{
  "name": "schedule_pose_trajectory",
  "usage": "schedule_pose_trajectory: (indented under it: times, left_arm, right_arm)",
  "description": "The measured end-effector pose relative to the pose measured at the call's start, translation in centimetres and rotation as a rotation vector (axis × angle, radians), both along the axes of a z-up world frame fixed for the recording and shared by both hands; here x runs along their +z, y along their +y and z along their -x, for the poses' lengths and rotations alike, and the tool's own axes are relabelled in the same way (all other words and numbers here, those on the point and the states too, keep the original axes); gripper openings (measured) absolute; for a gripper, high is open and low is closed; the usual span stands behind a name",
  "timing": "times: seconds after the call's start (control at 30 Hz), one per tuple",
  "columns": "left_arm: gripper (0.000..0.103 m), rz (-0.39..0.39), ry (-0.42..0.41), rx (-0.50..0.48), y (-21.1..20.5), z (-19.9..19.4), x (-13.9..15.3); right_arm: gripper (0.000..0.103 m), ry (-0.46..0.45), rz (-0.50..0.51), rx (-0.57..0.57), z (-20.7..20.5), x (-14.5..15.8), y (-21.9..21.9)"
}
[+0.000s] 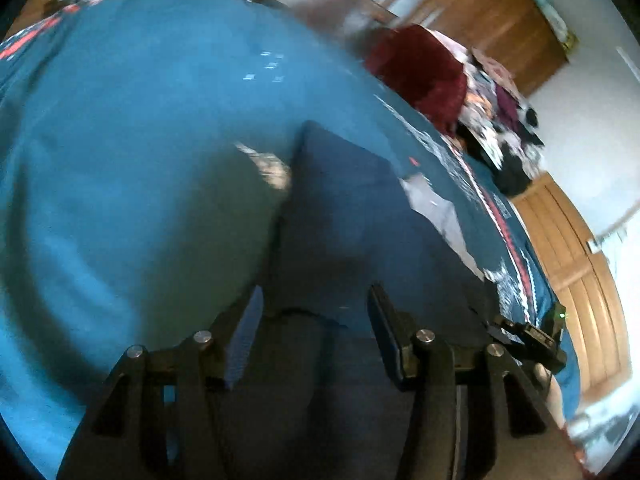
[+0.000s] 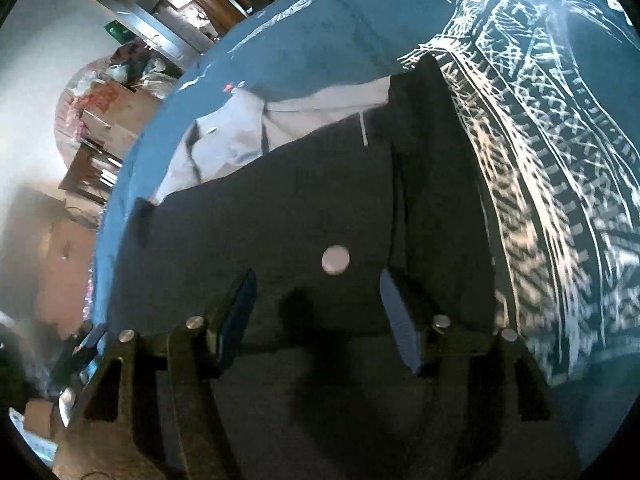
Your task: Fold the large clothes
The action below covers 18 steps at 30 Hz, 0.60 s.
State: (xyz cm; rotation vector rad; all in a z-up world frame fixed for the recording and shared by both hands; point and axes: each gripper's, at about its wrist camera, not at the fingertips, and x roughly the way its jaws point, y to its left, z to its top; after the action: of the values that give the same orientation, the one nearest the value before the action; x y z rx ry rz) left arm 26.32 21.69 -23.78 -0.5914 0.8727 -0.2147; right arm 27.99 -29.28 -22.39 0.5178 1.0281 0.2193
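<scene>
Both pairs of jaws stand spread with nothing pinched. Under the right gripper [image 2: 318, 312] lies the dark garment [image 2: 280, 216], its metal button [image 2: 335, 259] just ahead between the jaws; under the left gripper [image 1: 316, 332] the same cloth stretches ahead. It rests on the blue bedspread [image 1: 120, 140]. For a clean fold, I judge each should pinch 1 edge fully. Beyond lies a pale lining [image 2: 240, 136].

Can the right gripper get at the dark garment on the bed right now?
Probably yes: the right gripper is open just above the dark garment, with nothing between them.
</scene>
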Motion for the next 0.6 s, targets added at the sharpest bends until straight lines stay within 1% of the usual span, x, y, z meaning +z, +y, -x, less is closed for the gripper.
schedule_pose_trajectory:
  times: [0.03,0.07,0.1,0.13,0.17,0.2,0.23,0.27,0.37,0.4,0.43,0.47,0.5,0.53,0.57,0.6]
  left_arm:
    - [0.056,-0.004,0.002,0.014,0.8,0.0,-0.4]
    - [0.057,-0.009,0.005,0.028,1.1,0.1,-0.6]
    - [0.057,-0.007,0.006,0.041,1.3,0.2,-0.8]
    - [0.057,-0.001,0.003,0.047,1.5,0.3,-1.2]
    - [0.057,0.0,0.001,0.048,1.7,0.7,-1.4]
    - [0.057,-0.001,0.0,0.05,1.9,0.6,-1.4]
    - [0.057,-0.009,-0.001,0.055,1.9,0.8,-1.1]
    - [0.058,-0.02,-0.003,0.06,1.6,0.8,-1.0]
    - [0.061,-0.048,-0.022,0.103,2.3,0.9,0.3]
    - [0.061,-0.099,-0.039,0.122,2.4,0.8,1.2]
    - [0.061,-0.141,-0.055,0.112,1.8,0.5,2.0]
    - [0.061,-0.176,-0.076,0.071,0.9,-0.4,2.9]
    - [0.061,-0.186,-0.089,0.028,-0.3,-1.2,3.7]
    - [0.062,-0.191,-0.1,-0.034,-1.6,-2.2,4.2]
    - [0.066,-0.188,-0.093,-0.099,-2.9,-3.2,4.2]
    - [0.067,-0.194,-0.068,-0.171,-4.7,-4.5,3.6]
  right_arm:
    - [0.062,0.0,0.022,-0.006,-0.3,0.1,0.2]
    - [0.062,0.004,0.023,-0.008,-0.6,0.0,0.4]
    - [0.059,0.009,0.027,-0.009,-0.8,-0.1,0.5]
    - [0.05,0.011,0.038,-0.008,-1.0,-0.4,0.5]
    - [0.035,0.01,0.048,-0.01,-1.0,-0.5,0.5]
    - [0.028,0.01,0.036,-0.012,-0.9,-0.5,0.3]
    - [0.021,-0.001,0.003,-0.017,-0.5,-0.3,-0.1]
    - [0.019,-0.023,-0.002,-0.016,0.1,0.3,-0.4]
    - [0.018,-0.081,0.057,-0.032,2.3,2.4,-1.0]
    - [0.018,-0.09,0.053,-0.045,3.0,2.7,-1.4]
    - [0.019,-0.085,0.048,-0.03,3.2,2.7,-1.5]
    - [0.021,-0.056,0.067,-0.001,3.0,2.2,-1.0]
    - [0.024,-0.037,0.106,0.007,2.7,1.6,-0.7]
    - [0.032,-0.02,0.152,0.007,2.5,1.2,-0.4]
    - [0.036,-0.018,0.172,-0.008,2.5,1.2,-0.4]
    - [0.037,-0.044,0.181,-0.029,2.9,1.9,-0.5]
